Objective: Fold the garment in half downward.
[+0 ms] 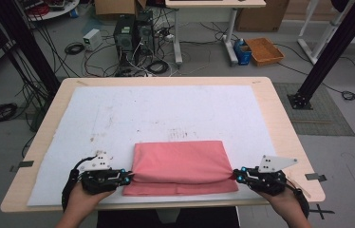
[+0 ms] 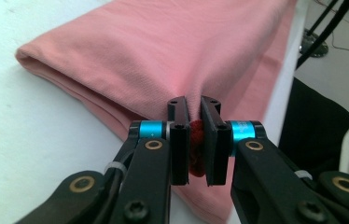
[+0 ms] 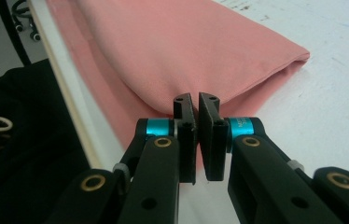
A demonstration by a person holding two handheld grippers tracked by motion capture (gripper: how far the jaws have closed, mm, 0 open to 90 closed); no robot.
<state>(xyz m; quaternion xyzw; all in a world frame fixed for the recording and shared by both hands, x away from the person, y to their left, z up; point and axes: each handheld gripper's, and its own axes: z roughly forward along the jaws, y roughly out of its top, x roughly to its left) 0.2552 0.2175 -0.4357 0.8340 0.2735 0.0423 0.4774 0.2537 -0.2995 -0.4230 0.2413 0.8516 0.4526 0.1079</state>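
Pale wooden table (image 1: 280, 124) under white sheet (image 1: 118, 118), folded pink cloth (image 1: 180, 166) at near edge.

The high view looks forward and down from above the near edge of the table (image 1: 280, 118); each gripper view sits low and close, facing inward along its own jaws from the left or right; all share the folded pink cloth (image 1: 180, 164).

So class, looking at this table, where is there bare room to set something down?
The white mat lies bare beyond the pink cloth, up to the far edge, and left and right of it. The near edge is crowded: the left tool and right tool grip the cloth's ends.
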